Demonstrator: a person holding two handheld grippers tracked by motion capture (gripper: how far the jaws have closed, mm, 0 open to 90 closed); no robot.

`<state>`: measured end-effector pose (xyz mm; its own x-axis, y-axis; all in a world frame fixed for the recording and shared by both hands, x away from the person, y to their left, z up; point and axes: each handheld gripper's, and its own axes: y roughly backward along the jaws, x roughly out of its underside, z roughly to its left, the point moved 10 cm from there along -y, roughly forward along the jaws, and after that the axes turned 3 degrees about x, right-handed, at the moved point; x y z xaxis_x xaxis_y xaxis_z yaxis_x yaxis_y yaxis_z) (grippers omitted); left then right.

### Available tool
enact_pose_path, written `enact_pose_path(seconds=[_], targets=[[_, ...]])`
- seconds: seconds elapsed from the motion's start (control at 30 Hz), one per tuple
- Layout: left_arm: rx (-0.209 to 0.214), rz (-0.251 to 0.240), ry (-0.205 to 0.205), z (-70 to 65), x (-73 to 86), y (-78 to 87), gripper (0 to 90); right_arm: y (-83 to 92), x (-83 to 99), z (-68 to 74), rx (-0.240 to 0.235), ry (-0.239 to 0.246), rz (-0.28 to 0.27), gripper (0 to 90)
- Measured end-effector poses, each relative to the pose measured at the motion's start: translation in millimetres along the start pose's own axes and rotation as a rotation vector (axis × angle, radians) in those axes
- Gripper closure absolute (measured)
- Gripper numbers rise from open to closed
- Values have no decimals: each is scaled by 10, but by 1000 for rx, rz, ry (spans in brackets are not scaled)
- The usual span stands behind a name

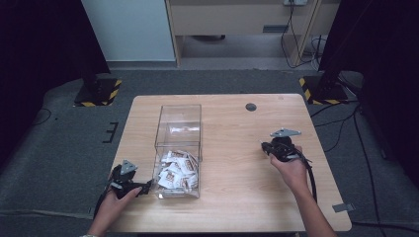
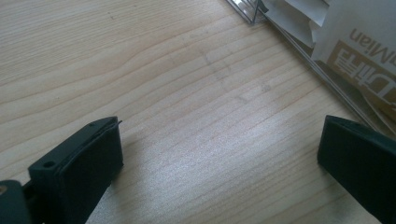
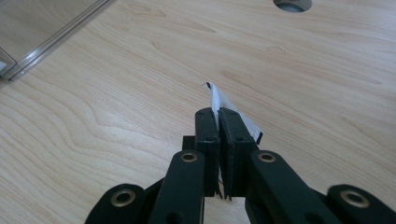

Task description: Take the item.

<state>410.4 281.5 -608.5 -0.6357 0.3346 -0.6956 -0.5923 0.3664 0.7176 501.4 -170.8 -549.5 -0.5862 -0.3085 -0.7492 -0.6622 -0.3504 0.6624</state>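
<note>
Light wooden table (image 1: 237, 197); clear plastic rectangular bin (image 1: 179, 148) on it, white-and-tan sachets (image 1: 176, 174) heaped at near end. Right gripper (image 3: 218, 114) clamped tight on thin white sachet (image 3: 219, 100), over bare wood well right of bin. Best lowered flat to tabletop before release. Left gripper (image 2: 219, 154) gaping wide, empty, beside bin wall. Right gripper view reveals pinched sachet, too small in high view.

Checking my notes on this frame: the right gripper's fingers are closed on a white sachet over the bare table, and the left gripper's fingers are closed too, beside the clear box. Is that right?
Not quite. The left gripper has its fingers wide open over bare wood, as the left gripper view shows. The rest holds: the right gripper is shut on a white sachet over the table, and the left sits beside the clear box.
</note>
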Motion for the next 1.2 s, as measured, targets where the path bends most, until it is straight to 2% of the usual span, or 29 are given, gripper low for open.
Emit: enact_pose_path(seconds=[0.43, 1.2], targets=[[0, 0, 0, 0, 0, 0, 0, -117, 98, -31, 7, -35, 10, 864], [0, 0, 0, 0, 0, 0, 0, -290, 98, 58, -9, -35, 20, 827]])
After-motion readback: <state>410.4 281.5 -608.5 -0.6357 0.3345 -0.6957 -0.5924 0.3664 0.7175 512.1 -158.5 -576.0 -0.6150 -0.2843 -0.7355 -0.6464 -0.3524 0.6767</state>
